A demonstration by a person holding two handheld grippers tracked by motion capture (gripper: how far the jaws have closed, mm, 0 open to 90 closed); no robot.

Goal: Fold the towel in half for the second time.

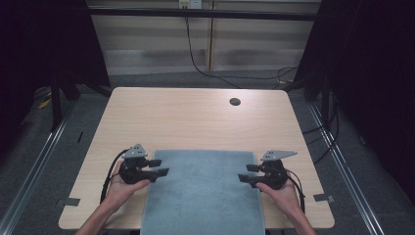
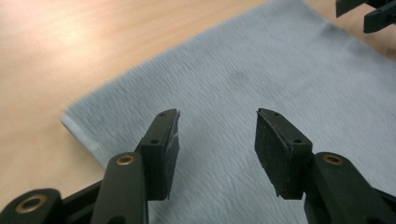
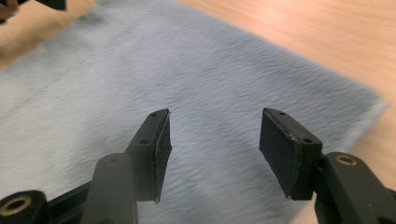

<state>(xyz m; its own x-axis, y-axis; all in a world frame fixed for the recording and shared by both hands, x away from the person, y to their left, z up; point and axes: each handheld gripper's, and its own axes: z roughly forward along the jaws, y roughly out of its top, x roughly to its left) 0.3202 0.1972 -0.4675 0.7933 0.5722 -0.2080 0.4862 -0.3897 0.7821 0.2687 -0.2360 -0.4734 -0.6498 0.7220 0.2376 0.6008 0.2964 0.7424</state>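
Note:
A grey-blue fluffy cloth [image 1: 203, 191] lies flat on the near half of the wooden table [image 1: 186, 117]. My left gripper [image 1: 161, 167] hovers at the cloth's left edge and points right, held in a hand. At the cloth's right edge my right gripper [image 1: 247, 173] points left. In the left gripper view the jaws of the left gripper [image 2: 217, 140] stand open above the cloth [image 2: 261, 70], with nothing between them. The right gripper [image 3: 215, 144] is likewise open over the cloth [image 3: 140, 70], its pads bare.
A round dark cable hole [image 1: 235, 102] sits at the table's far right. A black cable [image 1: 195, 54] hangs down the wall behind. Bare wood lies beyond the cloth. Metal rails [image 1: 39, 152] run along the floor on both sides.

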